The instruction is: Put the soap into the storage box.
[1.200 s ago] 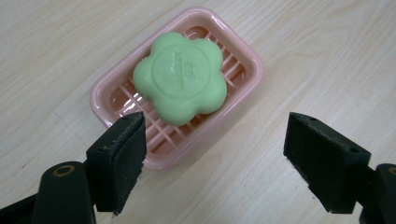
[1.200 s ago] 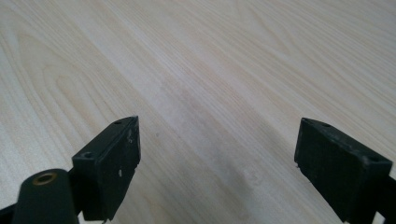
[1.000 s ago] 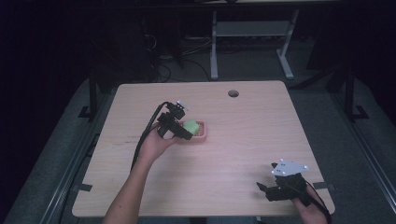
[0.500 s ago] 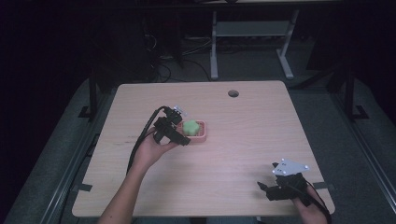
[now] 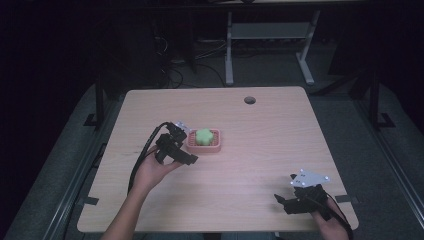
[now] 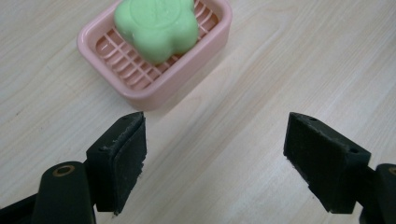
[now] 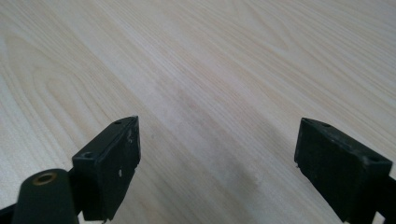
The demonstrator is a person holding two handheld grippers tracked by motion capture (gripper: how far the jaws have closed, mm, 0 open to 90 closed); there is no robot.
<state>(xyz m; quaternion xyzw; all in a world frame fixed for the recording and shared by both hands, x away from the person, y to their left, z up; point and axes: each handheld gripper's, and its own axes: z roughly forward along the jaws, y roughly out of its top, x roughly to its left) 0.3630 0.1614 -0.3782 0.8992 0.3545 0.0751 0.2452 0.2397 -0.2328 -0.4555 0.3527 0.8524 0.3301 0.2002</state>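
Observation:
A green flower-shaped soap (image 5: 203, 136) (image 6: 158, 26) lies in a pink slotted soap dish (image 5: 216, 146) (image 6: 135, 84) near the table's middle left. My left gripper (image 5: 183, 151) (image 6: 215, 154) is open, held just in front and to the left of the dish, with nothing between its jaws. Near the front right corner, my right gripper (image 5: 281, 201) (image 7: 217, 168) rests low over bare wood, also open and holding nothing.
The wooden table (image 5: 270, 135) has a round cable hole (image 5: 249, 100) at the back. A cable (image 5: 141, 162) trails from the left gripper along the forearm. Desk legs and cords stand on the dark floor behind.
My left gripper has drawn back from the soap dish toward the person and slightly left. The soap stays in the dish. The right gripper has not moved.

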